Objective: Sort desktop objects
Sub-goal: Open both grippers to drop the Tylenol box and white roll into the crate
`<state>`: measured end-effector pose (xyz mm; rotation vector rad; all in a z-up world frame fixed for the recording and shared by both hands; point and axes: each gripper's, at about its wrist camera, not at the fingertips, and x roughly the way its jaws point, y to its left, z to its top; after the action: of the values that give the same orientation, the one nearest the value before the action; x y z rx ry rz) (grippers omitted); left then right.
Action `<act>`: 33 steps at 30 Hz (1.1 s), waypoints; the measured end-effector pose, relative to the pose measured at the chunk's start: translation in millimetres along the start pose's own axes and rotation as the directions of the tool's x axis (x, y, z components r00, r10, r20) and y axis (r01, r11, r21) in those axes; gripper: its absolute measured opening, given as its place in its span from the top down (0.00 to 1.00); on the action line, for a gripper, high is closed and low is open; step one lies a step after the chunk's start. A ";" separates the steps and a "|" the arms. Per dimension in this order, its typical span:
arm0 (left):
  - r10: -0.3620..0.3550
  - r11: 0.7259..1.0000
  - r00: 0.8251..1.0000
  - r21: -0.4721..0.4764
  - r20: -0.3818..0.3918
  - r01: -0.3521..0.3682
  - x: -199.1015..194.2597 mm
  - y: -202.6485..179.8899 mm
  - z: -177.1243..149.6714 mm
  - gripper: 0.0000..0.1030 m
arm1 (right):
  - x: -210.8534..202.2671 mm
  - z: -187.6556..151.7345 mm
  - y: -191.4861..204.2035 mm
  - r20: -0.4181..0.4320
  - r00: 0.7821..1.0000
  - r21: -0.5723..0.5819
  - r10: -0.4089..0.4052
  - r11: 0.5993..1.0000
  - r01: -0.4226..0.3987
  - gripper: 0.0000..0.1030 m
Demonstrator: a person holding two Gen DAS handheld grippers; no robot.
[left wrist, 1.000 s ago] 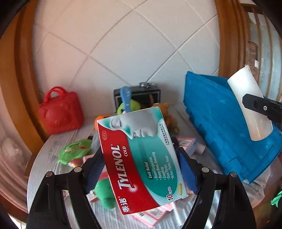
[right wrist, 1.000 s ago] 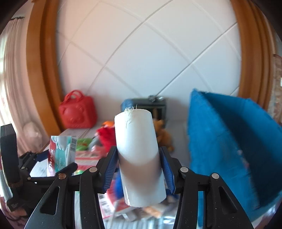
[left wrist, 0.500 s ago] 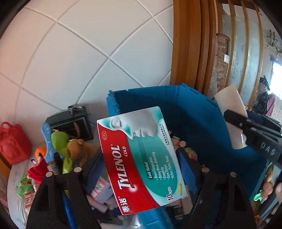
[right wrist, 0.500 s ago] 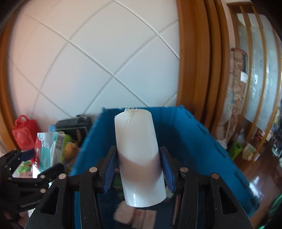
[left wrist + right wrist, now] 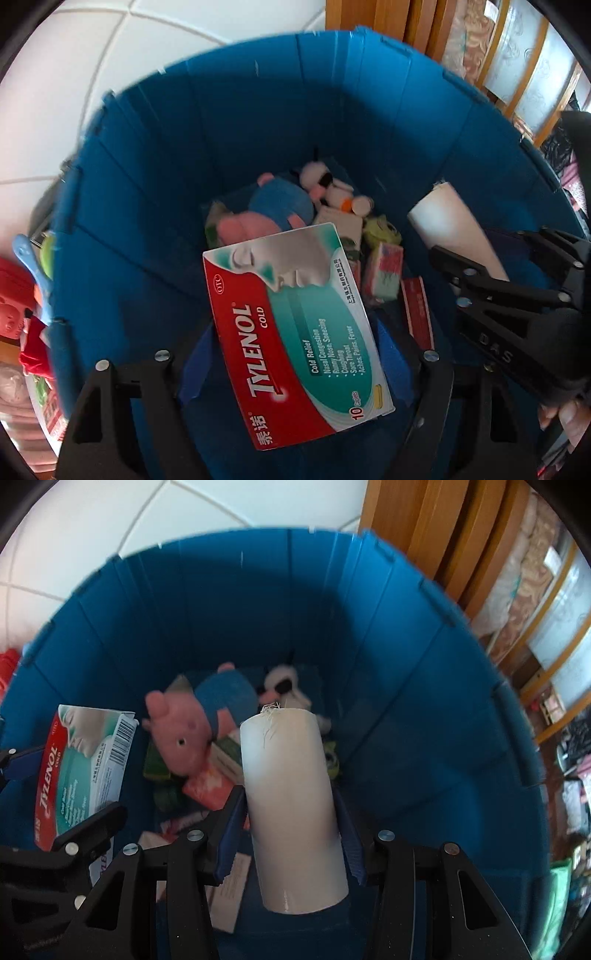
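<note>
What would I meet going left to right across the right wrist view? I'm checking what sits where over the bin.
Medicine box → pink pig toy → white roll → blue bin wall.

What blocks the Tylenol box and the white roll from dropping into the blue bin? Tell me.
Nothing visible: the Tylenol box and white roll hang over the open blue bin, only toys and boxes lying on its floor.

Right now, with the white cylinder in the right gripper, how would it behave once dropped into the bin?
The white cylinder looks smooth and glossy, so possibly slippery. Round-sided, it would likely roll or topple among the toys in the blue bin. It seems rigid.
</note>
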<state>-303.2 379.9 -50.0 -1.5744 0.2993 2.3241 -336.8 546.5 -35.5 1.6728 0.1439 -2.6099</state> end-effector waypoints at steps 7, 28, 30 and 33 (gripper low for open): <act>0.007 1.000 1.000 0.025 -0.014 -0.006 2.5 -10.9 -14.6 0.22 | 14.1 -8.4 -5.9 -0.103 0.993 -0.041 -0.055 0.998 0.051 0.54; 0.001 0.998 0.983 0.056 0.183 -0.012 -62.5 -15.0 -47.3 0.22 | -73.4 -39.8 1.8 0.077 0.994 -0.058 -0.076 0.995 0.080 0.08; 0.005 0.999 0.971 0.043 0.237 -0.016 -77.4 -9.1 -55.8 0.22 | -88.5 -46.9 5.6 0.115 0.990 -0.050 -0.081 0.995 0.087 0.08; 0.025 0.999 0.941 0.019 0.337 -0.034 -103.7 2.8 -74.4 0.22 | -111.5 -58.8 14.9 0.185 0.977 -0.043 -0.106 0.992 0.116 0.04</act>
<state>-204.5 336.9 18.6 -1.1382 0.2678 2.5473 -235.7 535.5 40.4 1.4394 0.3057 -2.7966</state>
